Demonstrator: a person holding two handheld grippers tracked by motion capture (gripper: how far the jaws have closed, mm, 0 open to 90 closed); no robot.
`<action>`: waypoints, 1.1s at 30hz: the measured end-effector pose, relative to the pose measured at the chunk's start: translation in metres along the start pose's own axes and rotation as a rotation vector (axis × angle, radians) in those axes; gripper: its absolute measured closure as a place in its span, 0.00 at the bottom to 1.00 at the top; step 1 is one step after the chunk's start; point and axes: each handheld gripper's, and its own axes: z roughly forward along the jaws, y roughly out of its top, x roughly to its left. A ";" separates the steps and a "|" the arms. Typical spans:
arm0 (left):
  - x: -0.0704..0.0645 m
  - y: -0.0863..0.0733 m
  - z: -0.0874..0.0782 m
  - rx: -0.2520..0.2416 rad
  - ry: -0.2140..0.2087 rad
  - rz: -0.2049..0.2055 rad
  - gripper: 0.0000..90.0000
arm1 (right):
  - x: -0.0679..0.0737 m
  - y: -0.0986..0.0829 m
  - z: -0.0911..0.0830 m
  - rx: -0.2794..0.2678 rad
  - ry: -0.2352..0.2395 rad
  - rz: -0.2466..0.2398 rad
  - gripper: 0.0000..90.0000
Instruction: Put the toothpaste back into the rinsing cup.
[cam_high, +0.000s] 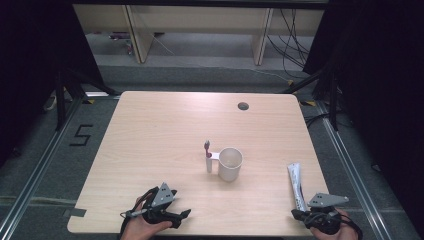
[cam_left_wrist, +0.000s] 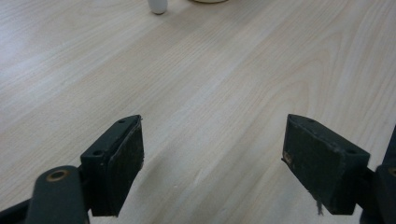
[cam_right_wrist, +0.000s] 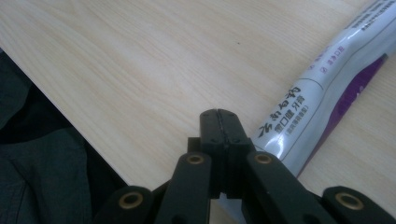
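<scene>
The toothpaste tube lies flat near the right front edge of the desk, its length running away from the person, and the right gripper sits just at its near end. To do the pick-up well, the person should first open this gripper, bring it over the tube across its narrow width, not along it, and close on the firm part near the end, so that the soft body does not fold or slip. In the right gripper view the jaws are pressed together with nothing between them, and the tube passes just beside them on one side; whether it touches them is hard to tell.

The left gripper rests at the left front of the desk with its jaws spread wide over bare wood, holding nothing. Near the middle stands a white cup, and just beside it a toothbrush stands upright.
</scene>
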 end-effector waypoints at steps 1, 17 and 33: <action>0.001 0.000 0.000 0.002 -0.002 0.004 0.22 | 0.000 -0.001 0.001 -0.010 -0.003 0.008 1.00; 0.001 0.001 0.002 0.013 0.002 0.003 0.22 | -0.011 0.022 -0.018 -0.008 -0.100 0.056 0.65; 0.002 0.001 0.002 0.008 -0.003 0.001 0.22 | -0.035 0.052 0.004 0.127 -0.194 0.151 0.41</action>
